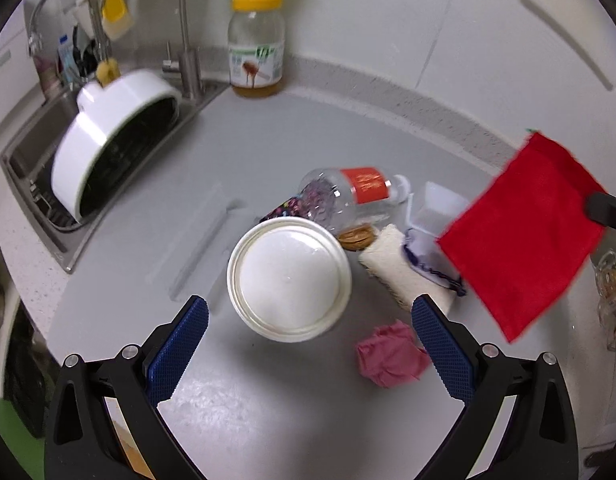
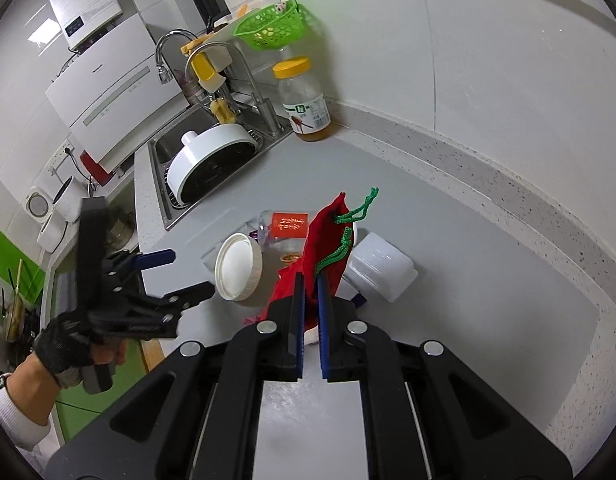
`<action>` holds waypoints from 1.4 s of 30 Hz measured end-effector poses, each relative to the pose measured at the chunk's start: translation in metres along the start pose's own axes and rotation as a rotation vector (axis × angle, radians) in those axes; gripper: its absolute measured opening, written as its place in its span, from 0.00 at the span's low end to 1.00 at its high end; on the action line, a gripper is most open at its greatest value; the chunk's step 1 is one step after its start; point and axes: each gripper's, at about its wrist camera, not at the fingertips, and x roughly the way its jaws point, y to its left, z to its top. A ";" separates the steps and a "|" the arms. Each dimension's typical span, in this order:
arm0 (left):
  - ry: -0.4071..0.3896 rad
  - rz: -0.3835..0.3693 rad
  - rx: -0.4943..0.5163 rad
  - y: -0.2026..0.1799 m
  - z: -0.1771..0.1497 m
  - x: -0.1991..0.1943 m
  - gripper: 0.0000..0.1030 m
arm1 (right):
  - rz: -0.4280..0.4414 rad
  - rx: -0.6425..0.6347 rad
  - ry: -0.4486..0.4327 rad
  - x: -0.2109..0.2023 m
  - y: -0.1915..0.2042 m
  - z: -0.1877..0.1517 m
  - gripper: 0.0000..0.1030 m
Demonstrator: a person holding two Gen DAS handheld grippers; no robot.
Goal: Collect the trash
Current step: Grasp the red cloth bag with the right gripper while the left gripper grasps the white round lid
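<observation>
Grey counter (image 1: 268,152): right claw (image 2: 310,280) clamped on red pouch (image 2: 326,236).

Counter (image 1: 228,420): sink (image 1: 40,152) set in at far left corner, pot (image 1: 108,148) tilted inside it. Jar (image 1: 256,44) upright at back edge, just right of sink. Mid-counter cluster: lidded cup (image 1: 290,284) in front; bottle (image 1: 348,196) on its side behind it; sponge (image 1: 400,272) right of cup; crumpled paper (image 1: 388,354) nearest front.
</observation>
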 end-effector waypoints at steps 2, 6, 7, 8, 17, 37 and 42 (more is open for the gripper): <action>0.021 -0.001 -0.015 0.004 0.002 0.011 0.95 | 0.000 0.003 0.004 0.003 -0.004 -0.001 0.05; 0.064 0.004 -0.043 0.013 0.006 0.030 0.95 | 0.005 0.011 0.012 0.008 -0.010 0.000 0.05; 0.073 0.006 -0.051 0.015 0.006 0.035 0.95 | 0.005 0.010 0.014 0.009 -0.010 0.001 0.05; 0.080 0.006 -0.059 0.016 0.007 0.038 0.95 | 0.006 0.008 0.016 0.011 -0.011 0.002 0.05; 0.134 -0.020 -0.125 0.029 0.010 0.065 0.95 | 0.017 -0.003 0.044 0.025 -0.010 0.005 0.05; 0.156 0.027 -0.137 0.018 0.009 0.089 0.93 | 0.018 0.015 0.085 0.034 -0.020 -0.002 0.05; 0.147 0.013 -0.143 0.015 0.007 0.086 0.90 | 0.022 0.018 0.086 0.034 -0.021 -0.004 0.05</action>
